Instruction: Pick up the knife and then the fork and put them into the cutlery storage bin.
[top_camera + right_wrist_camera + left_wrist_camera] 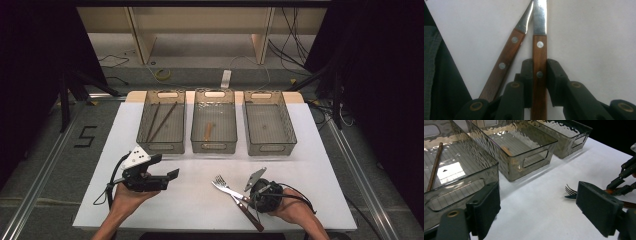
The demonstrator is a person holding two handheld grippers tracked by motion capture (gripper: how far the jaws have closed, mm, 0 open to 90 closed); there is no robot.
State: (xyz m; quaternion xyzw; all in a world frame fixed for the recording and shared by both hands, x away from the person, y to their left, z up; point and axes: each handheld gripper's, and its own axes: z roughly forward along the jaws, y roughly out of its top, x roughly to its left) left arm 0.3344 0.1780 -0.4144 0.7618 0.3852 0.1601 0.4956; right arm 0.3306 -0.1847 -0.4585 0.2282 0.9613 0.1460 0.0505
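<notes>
While the right claw (pixel 539 72) sits low on the worktop (pixel 200 200), its pads are clamped on the wooden handle of a knife (pixel 539 57), one pad on each side of it. Handle: reddish-brown wood, straight, two pale metal rivets in view, one just ahead of the pads and one between them. Blade: bright steel, running on from the handle out of the top of the right gripper view.

A fork (pixel 506 60) lies just beside the knife on its left in that view. Same brown wooden handle, two rivets, steel neck. The two necks meet near the top of the view; the handles splay apart toward the claw. The fork handle lies outside the pads, by the left one; cannot tell if it touches it.

High view: knife (pixel 235 192) and fork (pixel 222 184) lie on the white worktop, front right, just left of the right claw (pixel 252 192), tines and blade pointing toward the far left. The fork's tines (pixel 570 190) also show in the left gripper view.

Left claw (pixel 170 175): pads well apart, nothing between them, held over the front left of the worktop.

Three clear bins stand in a row at the back: left bin (pixel 162 147) with two brown sticks, middle bin (pixel 214 147) with one short wooden piece, right bin (pixel 267 149).
</notes>
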